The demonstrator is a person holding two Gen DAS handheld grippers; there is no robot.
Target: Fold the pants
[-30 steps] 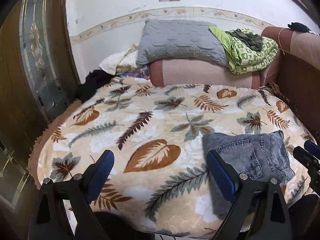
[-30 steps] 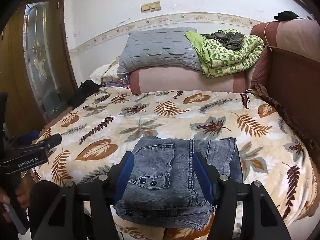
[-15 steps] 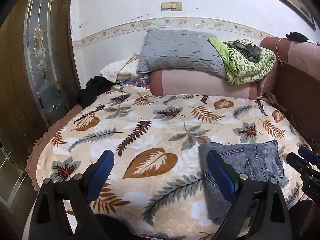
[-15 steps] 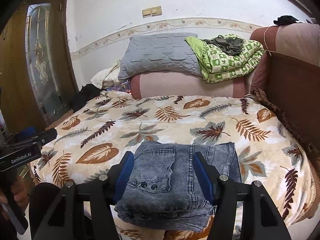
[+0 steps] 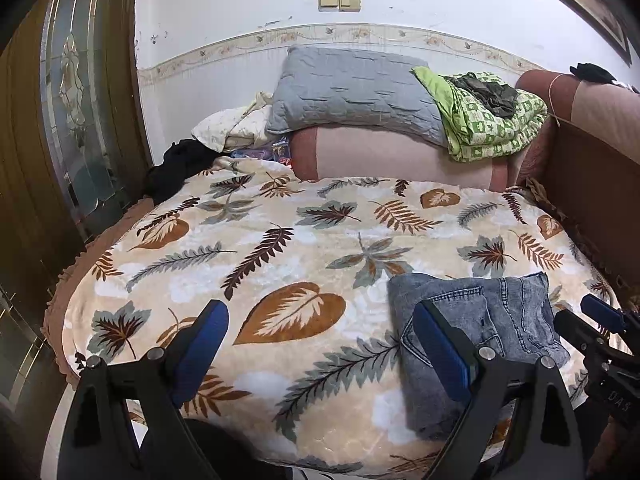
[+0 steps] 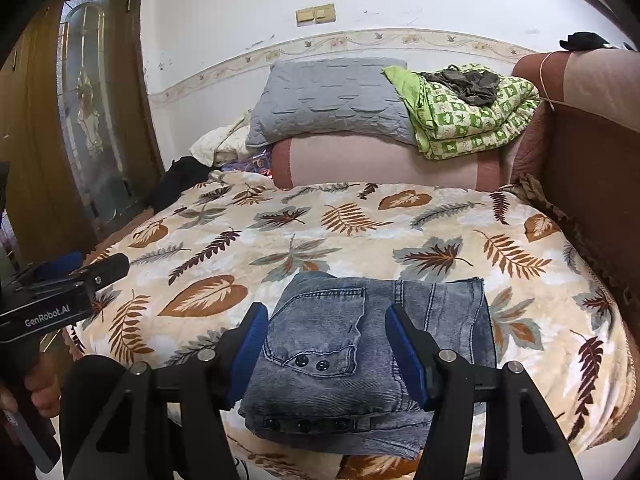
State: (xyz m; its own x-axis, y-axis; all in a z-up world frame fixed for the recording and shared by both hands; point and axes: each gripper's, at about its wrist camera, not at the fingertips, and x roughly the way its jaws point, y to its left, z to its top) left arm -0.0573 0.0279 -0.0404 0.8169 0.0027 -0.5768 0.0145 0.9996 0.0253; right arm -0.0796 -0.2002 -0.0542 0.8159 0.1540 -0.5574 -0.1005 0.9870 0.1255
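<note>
From my left gripper [image 5: 320, 344], the jeans [image 5: 480, 332] lie off to the right, a compact folded bundle on the near right part of the leaf-print blanket [image 5: 280, 240]. My fingers stand wide apart with nothing between them; what shows in the gap is bare blanket, and only the right-hand finger overlaps the bundle's left edge in the picture. I cannot tell whether it touches the cloth or merely hangs in front of it. At the far right edge of this view my right gripper [image 5: 600, 320] pokes in, just beside the jeans on their other side.

From my right gripper [image 6: 324, 344], the jeans [image 6: 368, 360] sit straight ahead and low, framed between my two fingers, which are parted fairly wide and grip nothing. The bundle is squarish, a little wider across than deep, with its snap-buttoned waist edge toward me at the near edge of the blanket [image 6: 360, 232] and its folded far edge running left to right. The pocket faces up. My left gripper [image 6: 80, 272] is well off to the left, over the bed's edge and apart from the jeans.

I judge the folding is essentially done: the bundle looks tidy, with no loose leg trailing. If any last touch is wanted, my right gripper is the nearer one, squarely lined up on it, while my left would have to travel rightward.
</note>
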